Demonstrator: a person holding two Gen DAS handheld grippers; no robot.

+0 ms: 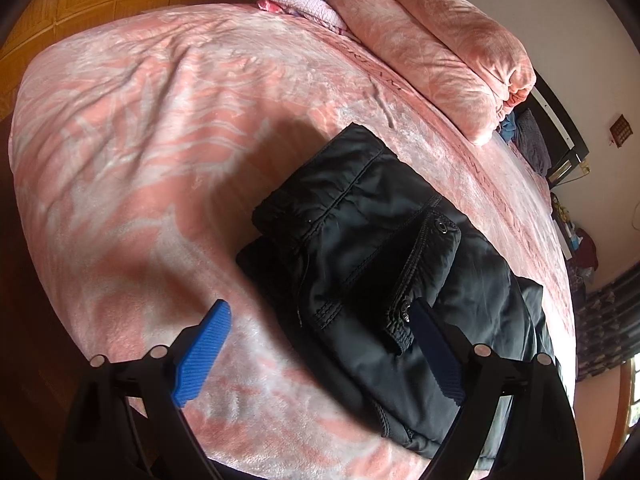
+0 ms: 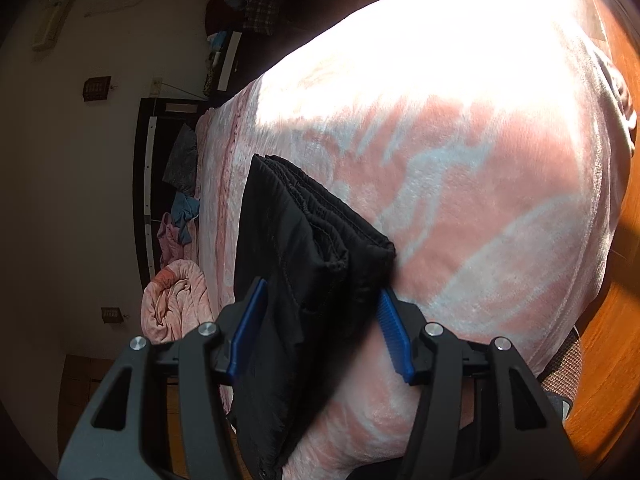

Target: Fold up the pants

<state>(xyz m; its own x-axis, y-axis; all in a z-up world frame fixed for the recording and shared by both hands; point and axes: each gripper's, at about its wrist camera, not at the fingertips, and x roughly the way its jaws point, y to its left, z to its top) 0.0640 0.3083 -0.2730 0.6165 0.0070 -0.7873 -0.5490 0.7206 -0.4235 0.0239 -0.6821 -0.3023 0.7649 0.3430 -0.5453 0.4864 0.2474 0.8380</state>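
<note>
Black pants [image 1: 384, 256] lie folded in a thick bundle on a pink and white blanket [image 1: 160, 128] that covers the bed. A snap pocket flap faces up. My left gripper [image 1: 320, 336] is open above the bundle's near end, its blue pads [image 1: 202, 354] spread wide and holding nothing. In the right wrist view the same black pants [image 2: 304, 264] show their elastic waistband edge. My right gripper [image 2: 324, 320] is open with the bundle's edge between its blue pads [image 2: 394, 338]; the pads are not pressed on the cloth.
A rolled pink quilt [image 1: 444, 52] and a knitted pink cloth [image 1: 300, 0] lie at the bed's far side. A dark headboard [image 2: 146, 184] with loose clothes [image 2: 180, 208] stands by the wall. Wooden floor [image 2: 612, 340] borders the bed.
</note>
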